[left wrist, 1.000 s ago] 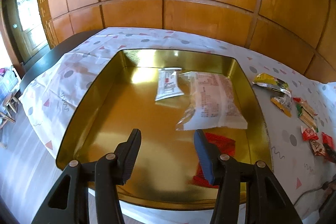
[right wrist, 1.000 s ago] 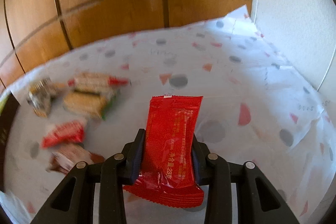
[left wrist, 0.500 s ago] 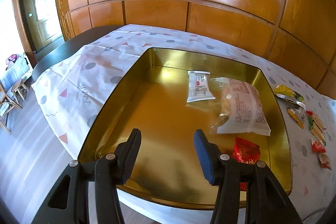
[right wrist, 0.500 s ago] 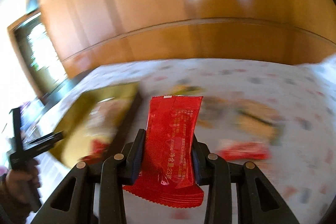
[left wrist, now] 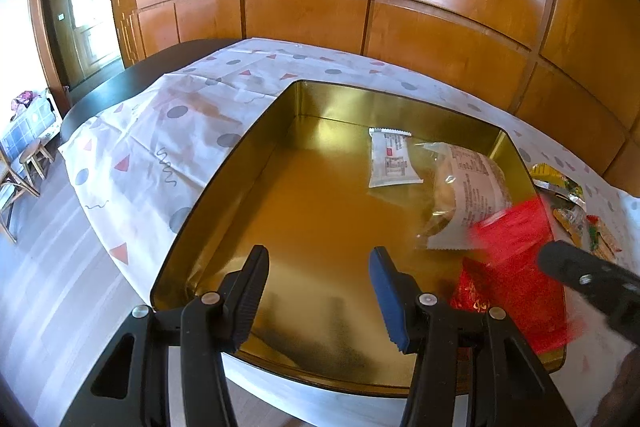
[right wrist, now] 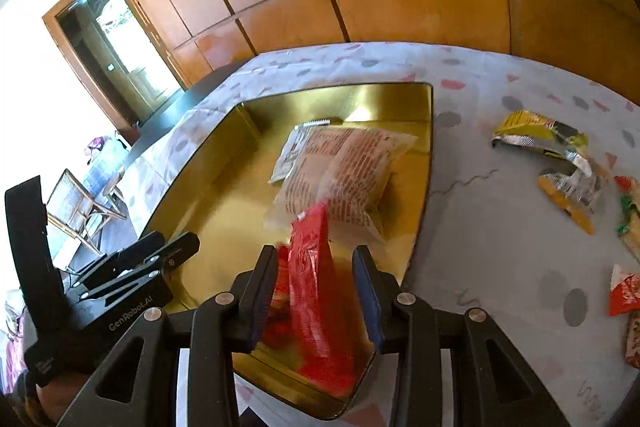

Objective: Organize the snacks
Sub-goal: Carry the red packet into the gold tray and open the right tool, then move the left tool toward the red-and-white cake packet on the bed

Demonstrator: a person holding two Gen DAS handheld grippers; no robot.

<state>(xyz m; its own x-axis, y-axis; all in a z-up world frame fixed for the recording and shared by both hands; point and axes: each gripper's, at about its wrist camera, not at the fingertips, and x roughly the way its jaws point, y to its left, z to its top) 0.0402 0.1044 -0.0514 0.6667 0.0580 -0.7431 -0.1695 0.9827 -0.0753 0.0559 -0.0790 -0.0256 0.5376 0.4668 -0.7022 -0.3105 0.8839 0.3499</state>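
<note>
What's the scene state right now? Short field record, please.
tray: gold tin, open, on patterned cloth
in tray: small white packet, large clear bun pack, red packet at near corner
left claw: open, empty, over the tin's near edge
right claw: over the tin, red wrapper between its fingers; grip unclear, blurred
outside tin: loose snacks on the cloth

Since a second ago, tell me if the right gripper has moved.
Yes. The right gripper, red packet between its jaws, swung from the loose snacks on the tablecloth to over the gold tin.
</note>
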